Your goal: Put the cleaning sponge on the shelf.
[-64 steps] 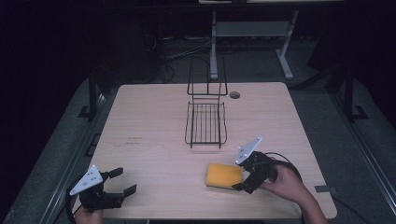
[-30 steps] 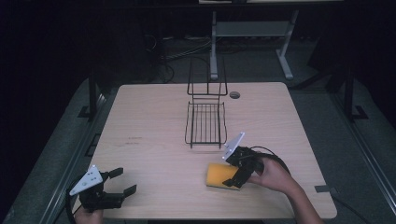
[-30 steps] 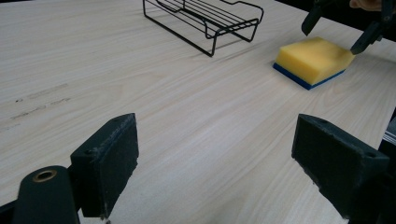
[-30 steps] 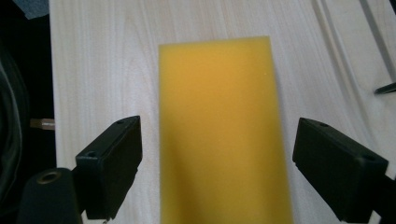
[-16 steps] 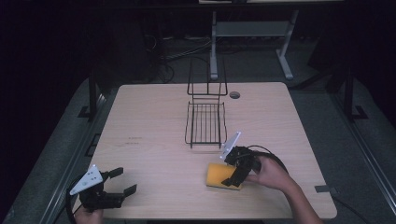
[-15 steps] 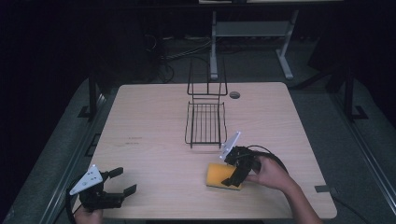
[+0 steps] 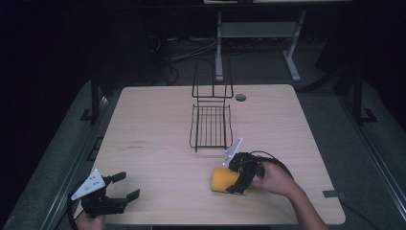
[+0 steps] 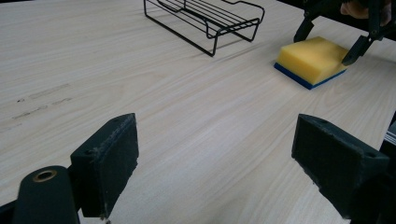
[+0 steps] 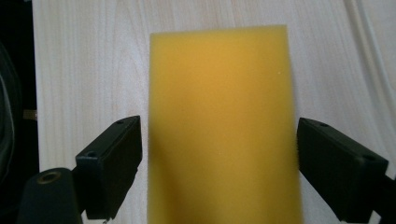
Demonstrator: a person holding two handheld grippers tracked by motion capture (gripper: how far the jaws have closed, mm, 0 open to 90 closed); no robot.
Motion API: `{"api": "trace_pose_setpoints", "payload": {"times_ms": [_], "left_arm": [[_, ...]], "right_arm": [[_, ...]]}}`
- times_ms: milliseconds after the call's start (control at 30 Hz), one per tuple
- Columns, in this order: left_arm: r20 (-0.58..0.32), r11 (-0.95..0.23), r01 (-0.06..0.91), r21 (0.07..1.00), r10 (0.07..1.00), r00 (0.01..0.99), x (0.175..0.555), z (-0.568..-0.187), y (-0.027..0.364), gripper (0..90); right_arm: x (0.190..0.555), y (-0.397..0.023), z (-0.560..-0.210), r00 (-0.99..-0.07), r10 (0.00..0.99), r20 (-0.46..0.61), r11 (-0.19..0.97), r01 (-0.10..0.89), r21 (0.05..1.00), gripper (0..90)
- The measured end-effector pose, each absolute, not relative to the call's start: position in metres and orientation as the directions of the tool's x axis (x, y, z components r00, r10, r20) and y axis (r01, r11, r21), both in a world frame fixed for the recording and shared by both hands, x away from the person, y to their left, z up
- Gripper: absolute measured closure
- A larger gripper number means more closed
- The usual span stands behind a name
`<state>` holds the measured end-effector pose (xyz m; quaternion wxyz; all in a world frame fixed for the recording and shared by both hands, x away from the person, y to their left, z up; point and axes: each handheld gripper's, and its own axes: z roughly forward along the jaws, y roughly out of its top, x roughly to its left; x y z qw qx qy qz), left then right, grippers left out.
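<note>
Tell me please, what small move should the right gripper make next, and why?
Probably close the jaws. The right gripper is open and straddles the yellow sponge, one jaw at each long side with a small gap visible on the left. The sponge lies flat on the table, so closing should grip it.

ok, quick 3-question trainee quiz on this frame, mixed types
1. True or false: the right gripper has its jaws shut on the sponge.
2. The sponge's underside is: A) blue B) green C) red
3. Fill in: the left gripper is open over bare ____.

Key: 1. False: the jaws straddle the sponge, open, a gap showing on each side. 2. A. 3. table, with the wire rack farther off.
</note>
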<state>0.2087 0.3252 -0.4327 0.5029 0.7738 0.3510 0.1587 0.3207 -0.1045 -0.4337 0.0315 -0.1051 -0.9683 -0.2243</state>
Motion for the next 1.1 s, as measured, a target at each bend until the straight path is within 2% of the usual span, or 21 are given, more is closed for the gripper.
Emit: {"api": "trace_pose_setpoints", "payload": {"times_ms": [1100], "left_arm": [[-0.116, -0.238, 0.385, 0.892, 0.702, 0.703, 0.208, -0.433, 0.326, 14.0]], "right_arm": [[0.316, -0.099, -0.447, -0.980, 0.191, 0.059, 0.892, 0.198, 0.407, 15.7]]}}
